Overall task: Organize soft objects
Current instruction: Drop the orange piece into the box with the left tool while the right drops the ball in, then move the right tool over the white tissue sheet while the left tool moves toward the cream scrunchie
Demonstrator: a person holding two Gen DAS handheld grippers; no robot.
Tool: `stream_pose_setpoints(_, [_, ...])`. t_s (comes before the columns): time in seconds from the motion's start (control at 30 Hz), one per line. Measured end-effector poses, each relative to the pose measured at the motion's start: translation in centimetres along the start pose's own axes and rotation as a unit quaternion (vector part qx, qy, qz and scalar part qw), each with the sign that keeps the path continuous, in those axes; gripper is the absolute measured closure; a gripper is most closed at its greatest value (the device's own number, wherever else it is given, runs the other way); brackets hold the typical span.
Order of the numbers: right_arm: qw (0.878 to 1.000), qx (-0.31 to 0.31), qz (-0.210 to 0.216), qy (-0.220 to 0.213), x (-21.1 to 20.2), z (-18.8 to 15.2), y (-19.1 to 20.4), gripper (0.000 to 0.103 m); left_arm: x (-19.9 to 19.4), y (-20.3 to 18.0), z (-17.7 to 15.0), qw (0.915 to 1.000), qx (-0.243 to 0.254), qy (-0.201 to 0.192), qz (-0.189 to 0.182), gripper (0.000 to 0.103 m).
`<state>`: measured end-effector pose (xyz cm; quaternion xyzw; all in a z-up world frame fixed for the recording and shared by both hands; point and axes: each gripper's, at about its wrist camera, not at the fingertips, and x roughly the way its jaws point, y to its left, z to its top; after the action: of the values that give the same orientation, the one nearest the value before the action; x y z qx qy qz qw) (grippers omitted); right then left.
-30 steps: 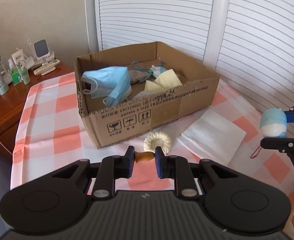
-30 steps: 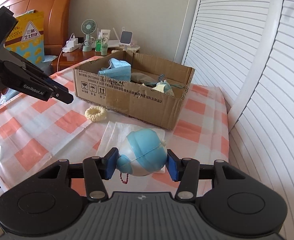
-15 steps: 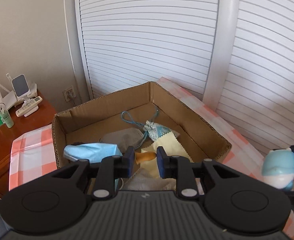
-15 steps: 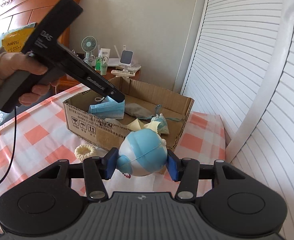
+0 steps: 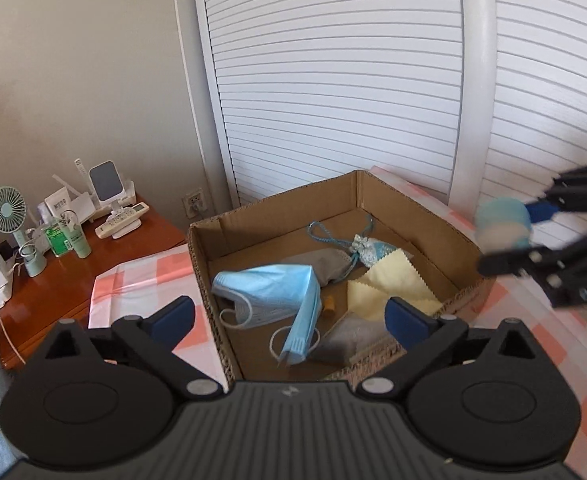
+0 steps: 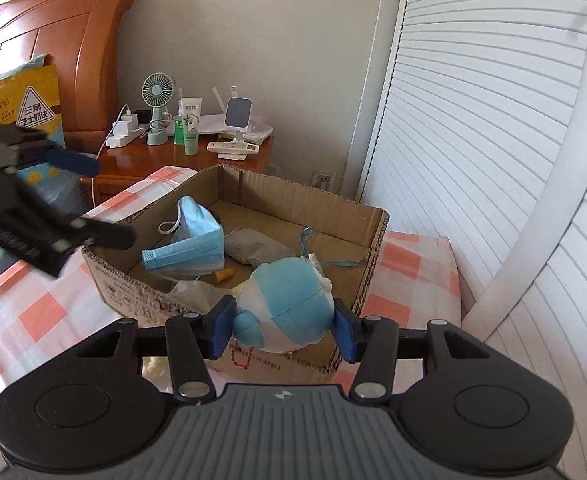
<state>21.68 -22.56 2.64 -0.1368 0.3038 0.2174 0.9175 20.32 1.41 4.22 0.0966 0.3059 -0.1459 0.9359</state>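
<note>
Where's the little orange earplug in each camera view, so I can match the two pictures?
Left wrist view: the orange earplug lies on the floor of the cardboard box, low of centre, between the blue face mask and the yellow cloth.
Right wrist view: the earplug lies just under the mask, left of the blue plush toy.
Shared landmark: the blue face mask.

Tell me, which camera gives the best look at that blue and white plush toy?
The right wrist view: the plush toy sits sharp and close, clamped between the right gripper pads, over the cardboard box near wall. The left wrist view shows it only as a small blur at the right edge.
</note>
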Motion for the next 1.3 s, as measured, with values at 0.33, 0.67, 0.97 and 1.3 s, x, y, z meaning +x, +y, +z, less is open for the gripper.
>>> stream_pose_setpoints(0.33, [0.999,0.037,-0.016,0.035,8.9,7.2,-1.6,0.045,-4.6,1.4,-4.4,0.9998,-0.02,0.005,-0.006,0.002])
stream_pose_setpoints(0.67, [0.997,0.063,-0.036,0.029,9.6,7.6,-1.6,0.0,-4.6,1.6,-6.8,0.9993,-0.024,0.029,-0.004,0.002])
stream_pose_setpoints(0.97, [0.996,0.071,-0.026,0.038,4.4,5.1,-0.4,0.0,-6.6,1.2,-7.0,0.9993,-0.03,0.021,-0.001,0.002])
stream_pose_setpoints(1.3, [0.992,0.101,-0.014,0.077,0.8,-1.2,1.3,0.0,-9.0,0.0,-8.3,0.9988,-0.042,0.02,0.016,0.002])
